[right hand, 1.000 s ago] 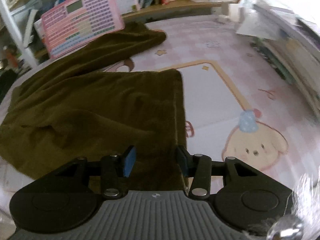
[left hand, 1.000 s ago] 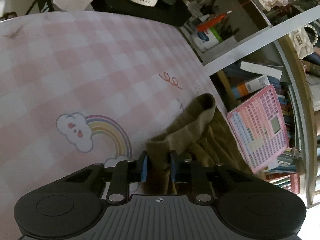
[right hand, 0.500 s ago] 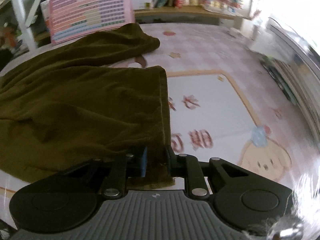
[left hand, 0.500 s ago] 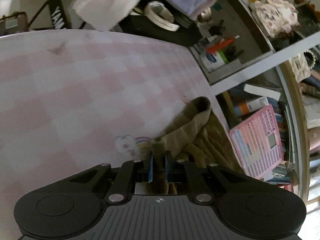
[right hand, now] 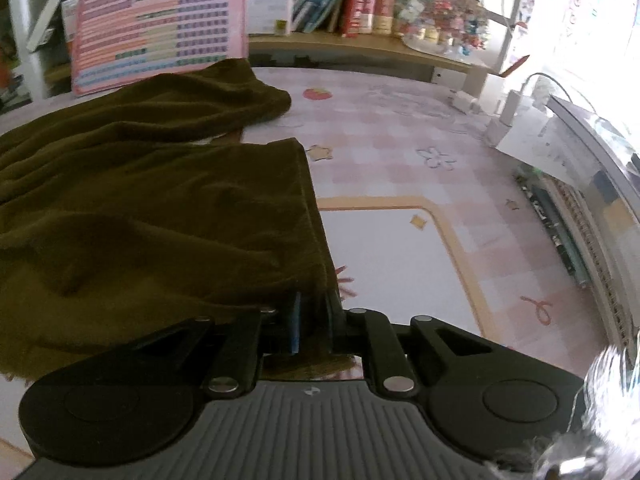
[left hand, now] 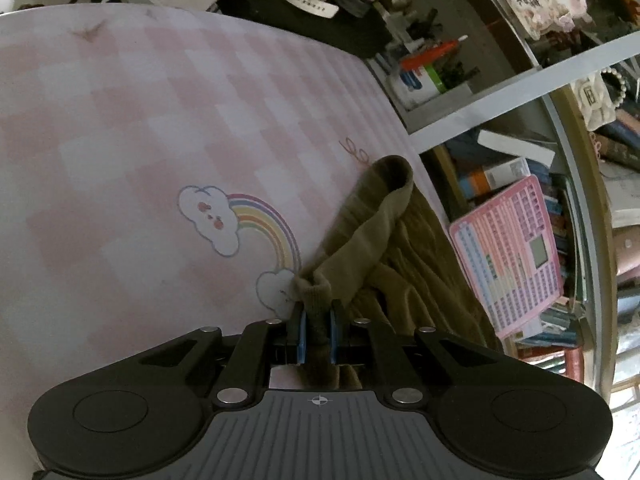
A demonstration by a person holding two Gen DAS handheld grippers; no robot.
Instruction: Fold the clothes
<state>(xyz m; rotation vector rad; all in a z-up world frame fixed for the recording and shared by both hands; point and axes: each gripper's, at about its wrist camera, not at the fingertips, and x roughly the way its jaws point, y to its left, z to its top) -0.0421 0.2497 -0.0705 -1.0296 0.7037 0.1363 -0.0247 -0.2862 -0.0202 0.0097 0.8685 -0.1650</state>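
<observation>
Your left gripper point(left hand: 317, 334) is clamped on the ribbed cuff point(left hand: 316, 300) of the olive-brown garment point(left hand: 400, 280), which runs away from it toward the far right edge of the pink checked mat point(left hand: 160, 120). In that view the cloth's long axis goes from the pinched cuff up and right, past the rainbow print point(left hand: 264, 220), with the bulk heaped to the right, near the pink calculator toy point(left hand: 512, 256).

Your right gripper point(right hand: 312, 320) has its jaws closing on the garment's point(right hand: 160, 220) hemmed right edge point(right hand: 312, 208); cloth sits between the pads, and they look pressed on it. From here the fabric spreads left and far, so this hand holds the near right corner, and any fold judged from this must carry leftward or away.

The right view shows the whole spread, with a rumpled part at the far side toward the shelf of books point(right hand: 360, 0). The left view shows only the cuff and a bunched strip, yet reveals bare mat to the left.
</observation>
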